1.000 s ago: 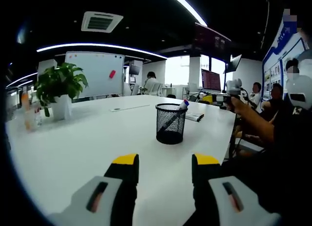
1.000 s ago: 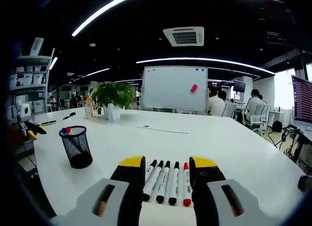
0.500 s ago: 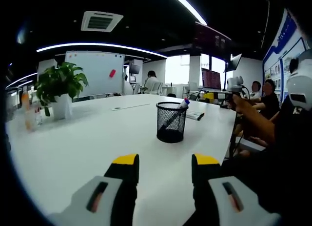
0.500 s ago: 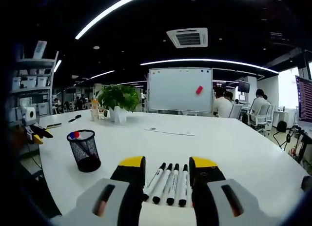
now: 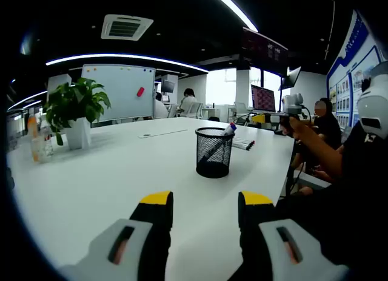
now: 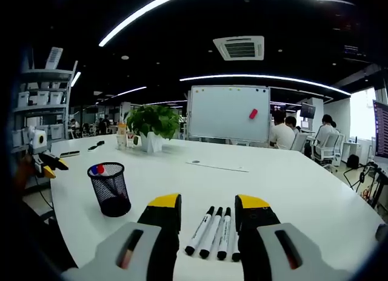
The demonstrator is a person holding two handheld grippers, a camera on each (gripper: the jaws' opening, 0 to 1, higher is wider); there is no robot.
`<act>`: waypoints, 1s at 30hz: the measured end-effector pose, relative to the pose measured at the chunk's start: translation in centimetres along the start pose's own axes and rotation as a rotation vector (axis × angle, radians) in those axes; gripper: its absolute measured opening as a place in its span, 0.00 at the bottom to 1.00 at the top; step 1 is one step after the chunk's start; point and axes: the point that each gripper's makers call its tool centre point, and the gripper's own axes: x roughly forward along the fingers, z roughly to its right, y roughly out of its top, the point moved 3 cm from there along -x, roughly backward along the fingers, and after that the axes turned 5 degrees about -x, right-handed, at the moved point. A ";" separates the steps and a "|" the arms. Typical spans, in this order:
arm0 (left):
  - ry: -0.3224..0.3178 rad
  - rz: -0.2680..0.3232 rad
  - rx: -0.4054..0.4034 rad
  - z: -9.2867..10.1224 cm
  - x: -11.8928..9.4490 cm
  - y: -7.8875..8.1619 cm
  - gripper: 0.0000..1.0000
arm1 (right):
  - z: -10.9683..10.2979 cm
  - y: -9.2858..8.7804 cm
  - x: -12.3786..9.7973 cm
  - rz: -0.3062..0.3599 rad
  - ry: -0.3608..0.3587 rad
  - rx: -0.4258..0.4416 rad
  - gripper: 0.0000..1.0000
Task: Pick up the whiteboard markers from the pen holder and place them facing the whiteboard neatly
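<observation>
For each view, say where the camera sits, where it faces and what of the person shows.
Left gripper view: rides the left gripper, faces the pen holder; a forearm holds the right gripper.
Right gripper view: rides the right gripper, over the markers, facing the whiteboard; left gripper at left.
Shared: pen holder, whiteboard, plant.

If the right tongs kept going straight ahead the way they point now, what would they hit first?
Most likely the row of markers lying on the white table between the open jaws of the right tongs. Past them the tabletop looks bare up to the whiteboard, though depth is hard to judge.
</observation>
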 end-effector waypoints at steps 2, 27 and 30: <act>0.002 -0.001 -0.003 0.0 0.0 -0.1 0.44 | -0.2 0.2 0.0 0.008 0.004 -0.006 0.36; -0.018 0.011 -0.009 0.3 0.0 0.1 0.45 | -3.2 0.8 1.1 -0.001 0.076 -0.058 0.36; -0.015 0.002 0.000 0.3 0.1 0.0 0.45 | -3.7 0.9 1.2 0.003 0.089 -0.059 0.36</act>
